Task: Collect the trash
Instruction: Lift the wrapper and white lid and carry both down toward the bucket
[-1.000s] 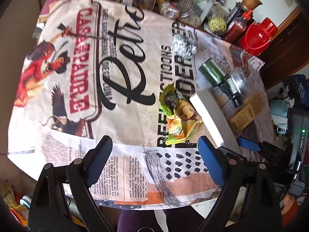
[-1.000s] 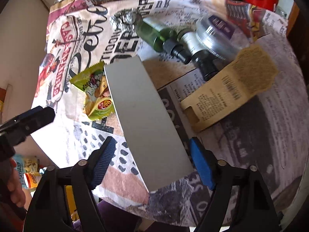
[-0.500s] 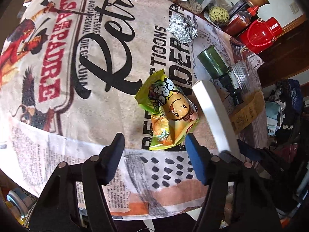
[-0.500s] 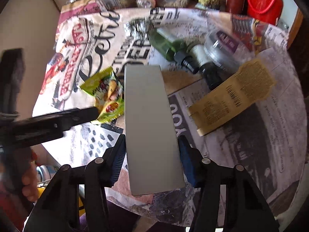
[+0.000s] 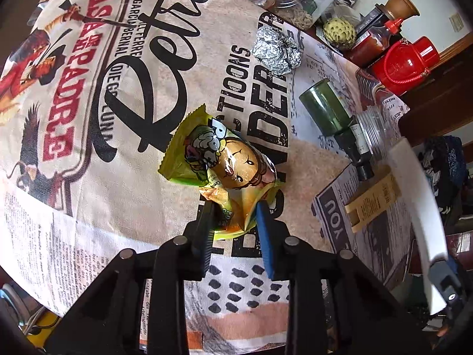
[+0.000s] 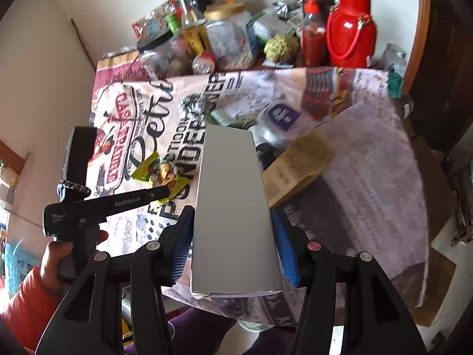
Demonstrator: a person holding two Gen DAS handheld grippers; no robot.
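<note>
— Yellow-green crinkly plastic, that snack wrapper [image 5: 227, 174]: why is the left gripper [image 5: 236, 216] coming at it from the near end?

— Because that end is puckered up off the printed newspaper-pattern tablecloth [image 5: 124, 136], so there is something to pinch. The jaws are closing now, with the wrapper's near edge between the blue pads; they look to be at the foil or just touching it, and I would not call it a firm hold yet.

— And the right gripper [image 6: 233, 236]?

— It is clamped on the long flat white cardboard box [image 6: 233, 204], pads on its two long sides, near end in the jaws, far end pointing out over the table. Holding it across the narrow way suits the jaw span, I'd judge.

— What trash is left on the cloth?

— A crumpled ball of silver foil [image 5: 278, 50] further back, a dark green glass bottle [image 5: 328, 112] lying on its side with a clear round plastic lid [image 5: 372, 130] just beside its neck, and a flattened brown paper bag [image 5: 372, 201] near the bottle's mouth. The red plastic jug [image 5: 405, 62] among the jars at the far edge looks like pantry stuff, not trash.
</note>
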